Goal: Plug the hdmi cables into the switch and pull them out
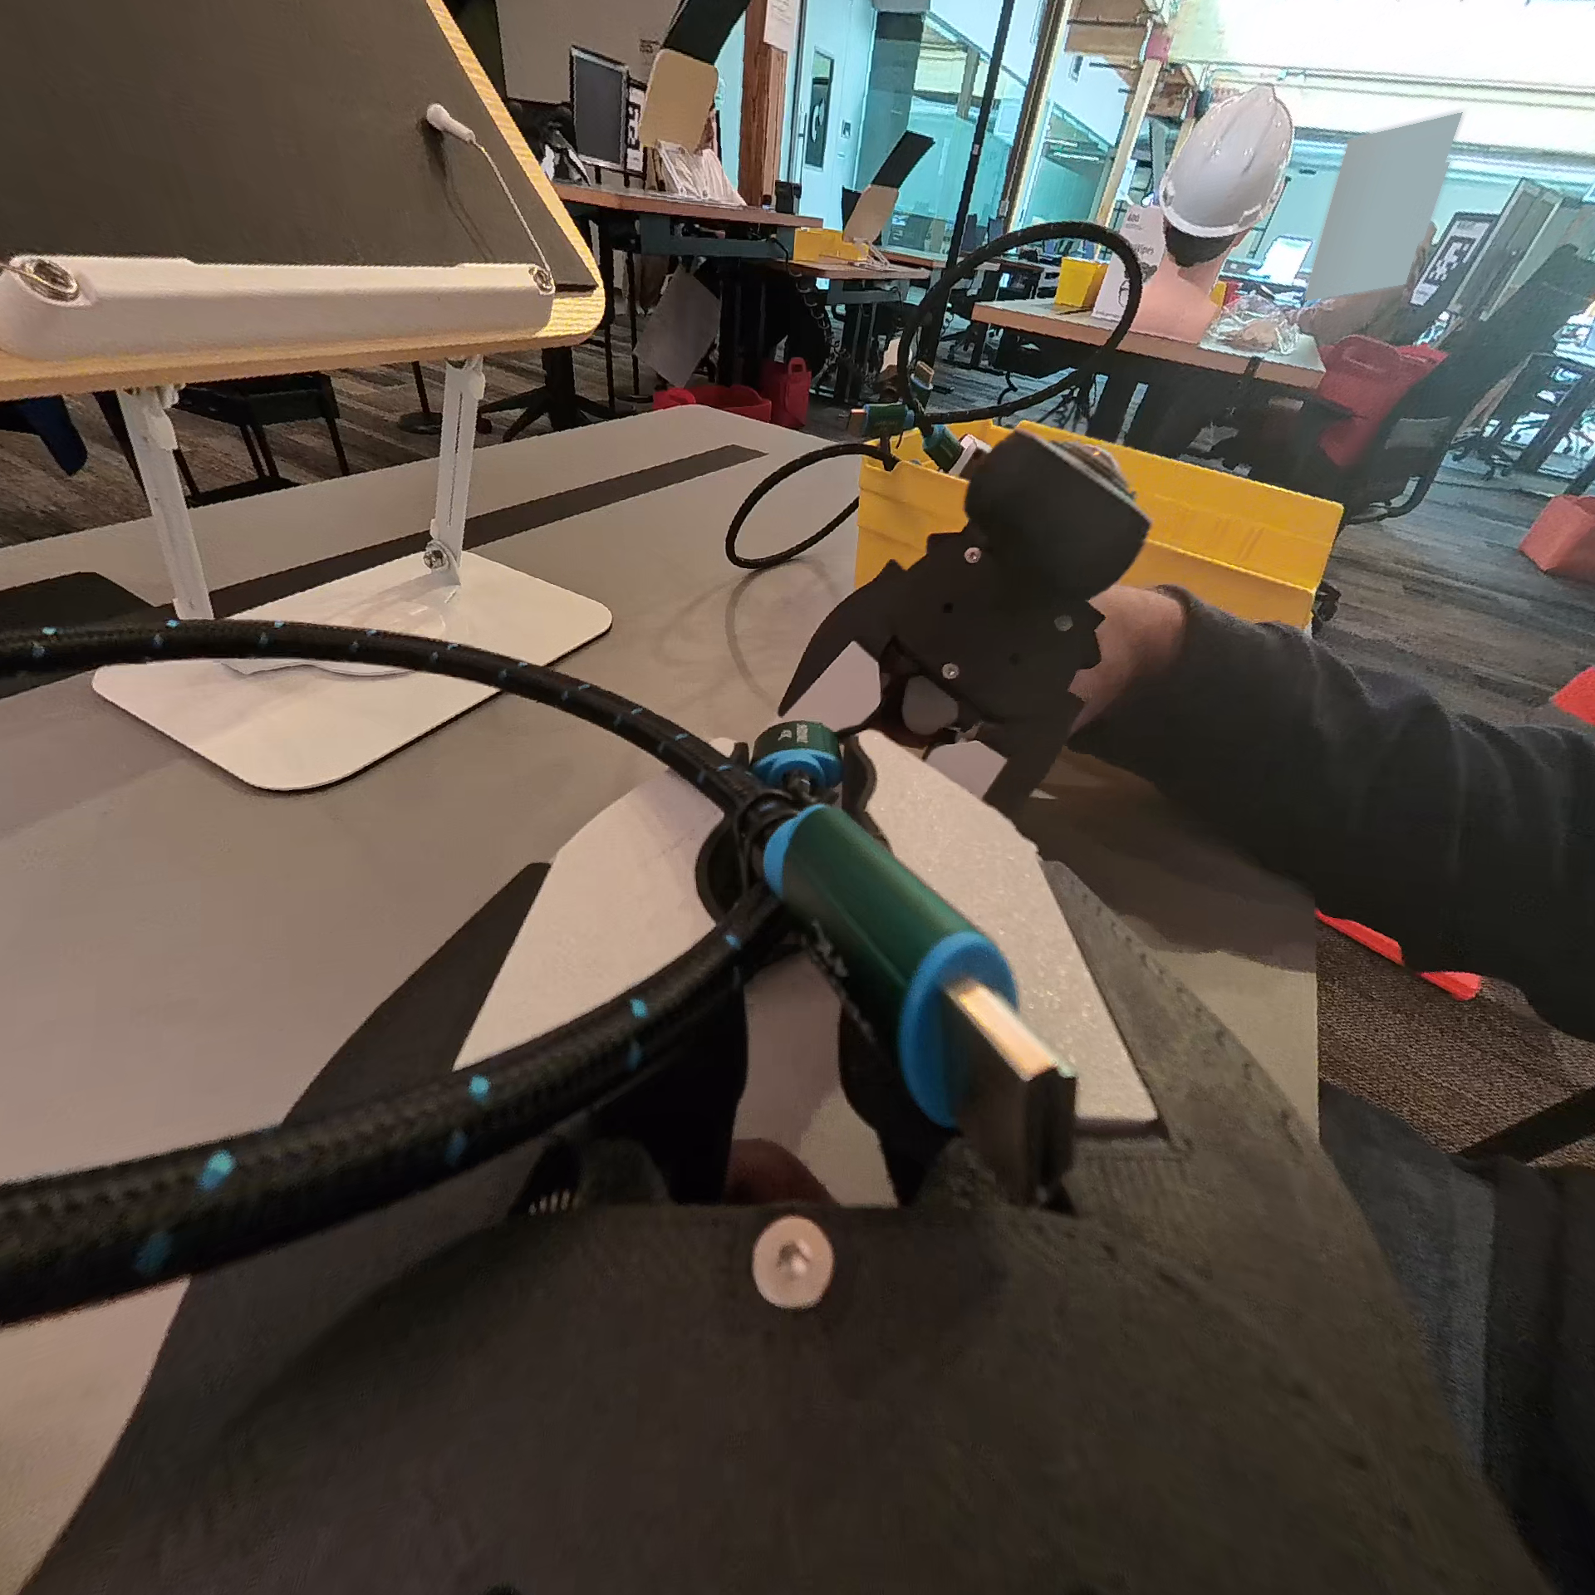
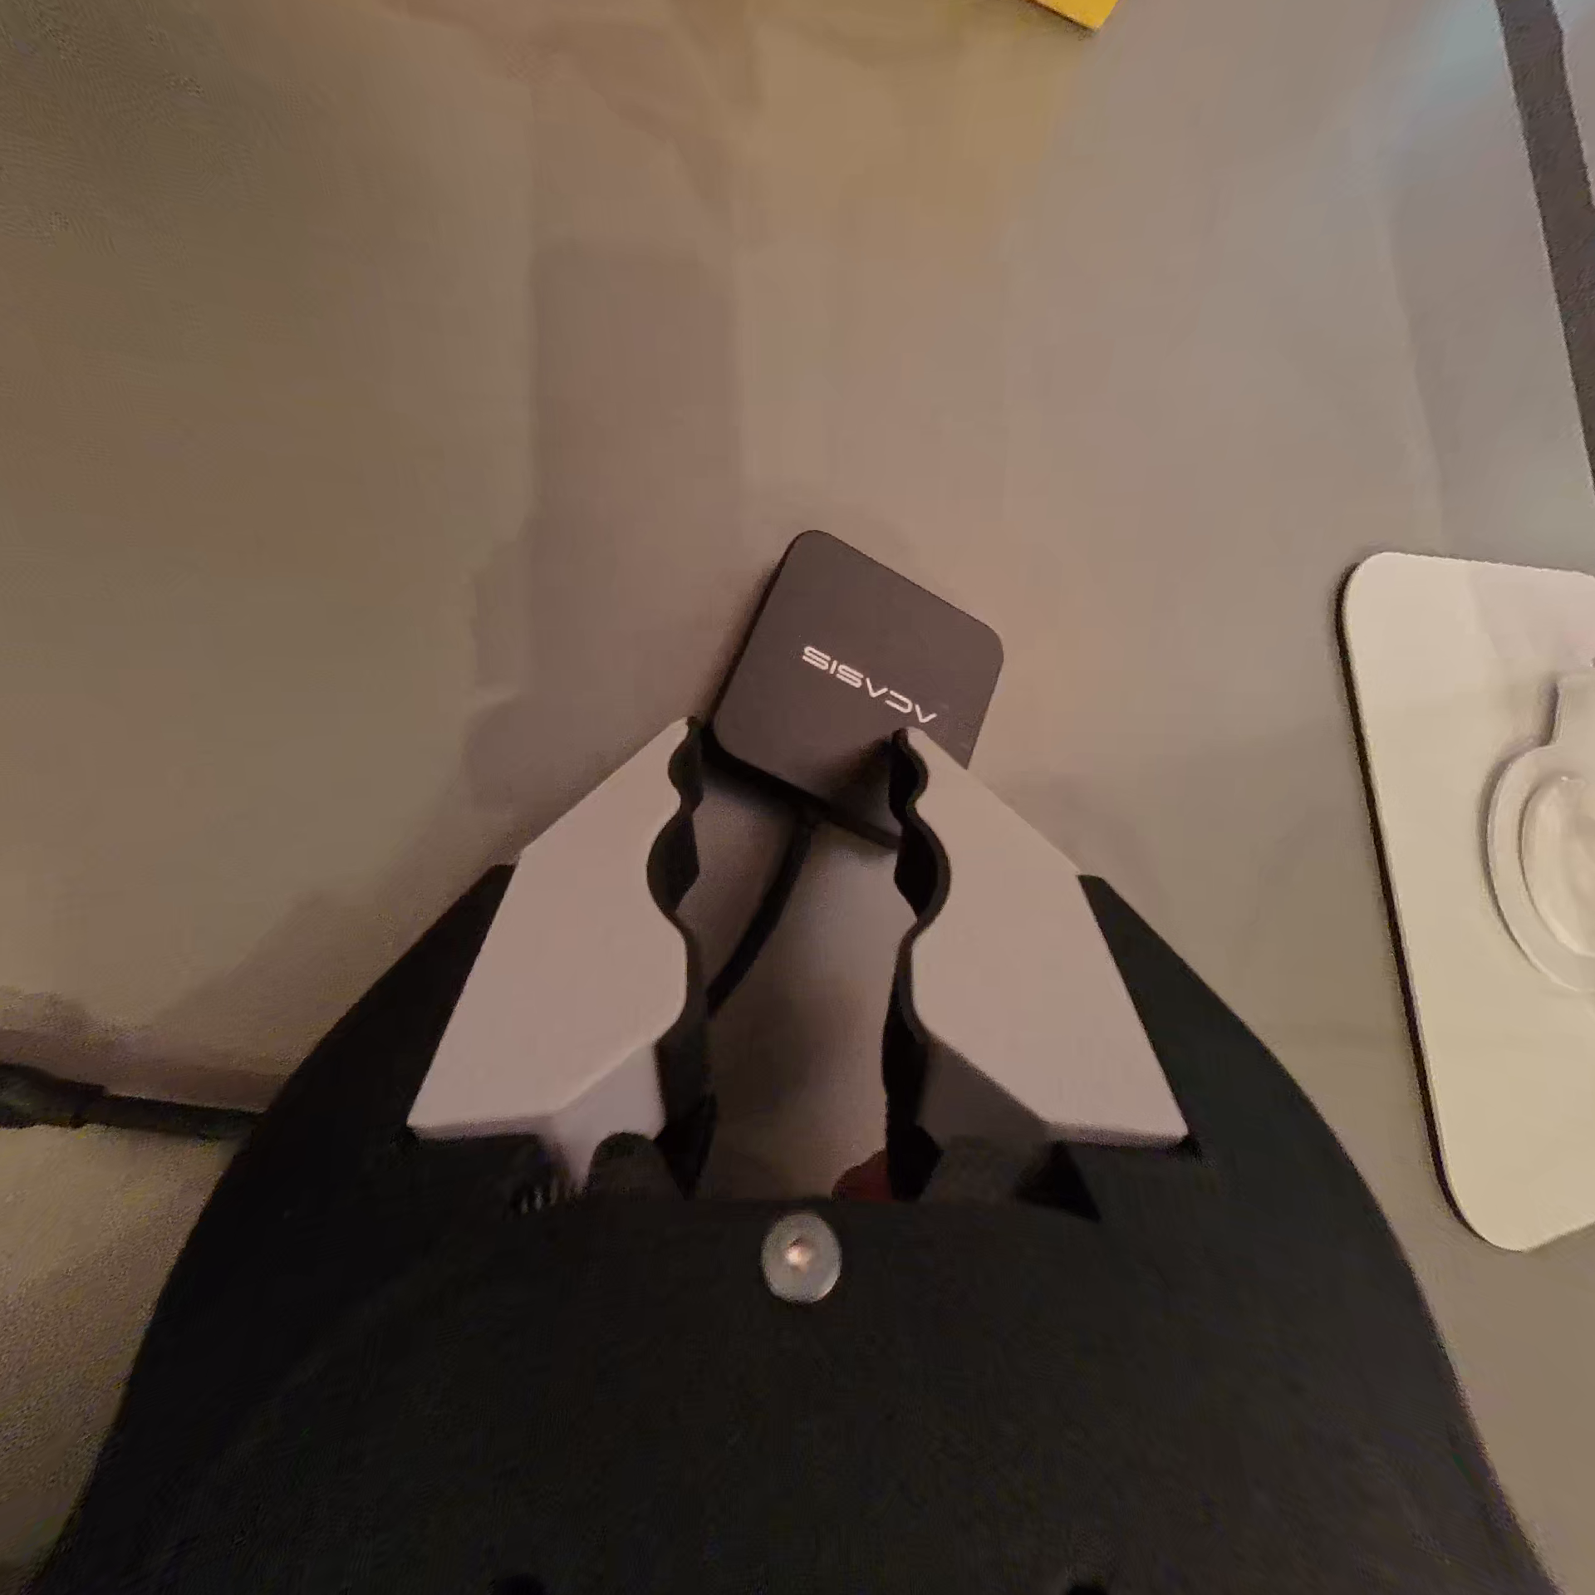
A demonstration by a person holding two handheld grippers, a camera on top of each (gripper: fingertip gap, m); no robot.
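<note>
The left hand-held gripper (image 1: 829,872) is clenched on a green plug (image 1: 872,915); the right hand-held gripper (image 2: 794,742) grasps the black switch (image 2: 854,656) on the grey surface (image 2: 431,431).

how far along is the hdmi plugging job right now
Early. Done: little that shows; no cable is seen plugged into the black switch. In hand: the left gripper is shut on a green HDMI plug with its metal tip bare, and the right gripper brackets the switch on the grey table. Left: insertion, removal, and the cables in the yellow bin.
</note>
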